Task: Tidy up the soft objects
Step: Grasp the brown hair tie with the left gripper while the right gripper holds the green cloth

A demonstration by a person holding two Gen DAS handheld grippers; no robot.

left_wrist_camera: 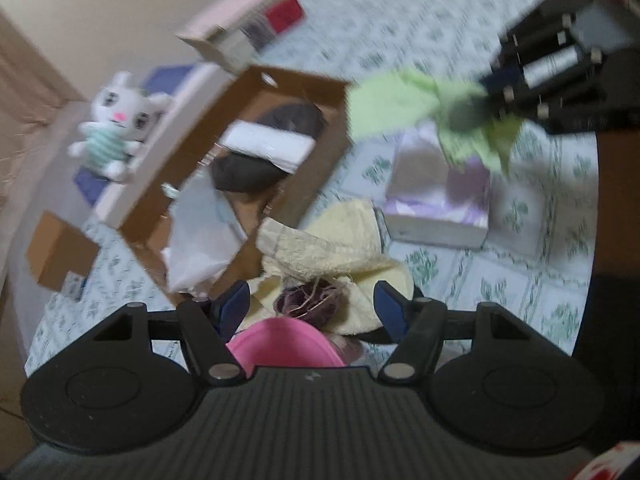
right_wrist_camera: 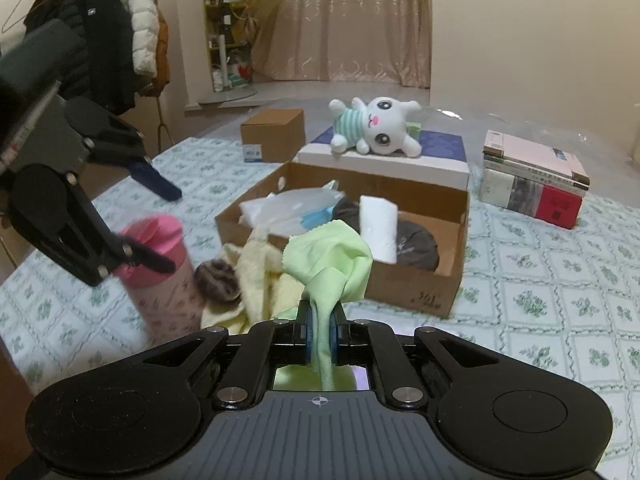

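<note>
While blur perhaps hides it elsewhere, right tool pinches green cloth.

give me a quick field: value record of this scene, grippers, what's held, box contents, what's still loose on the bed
right gripper: shut on green cloth, lifted clear of the bed
left gripper: open, empty, above the pink cup
box: open; holds a white roll, plastic bags, a dark garment
loose on bed: yellow towel, brown scrunchie, pink cup
plush: lying on a flat white box behind the box
other: tissue pack, books
</note>
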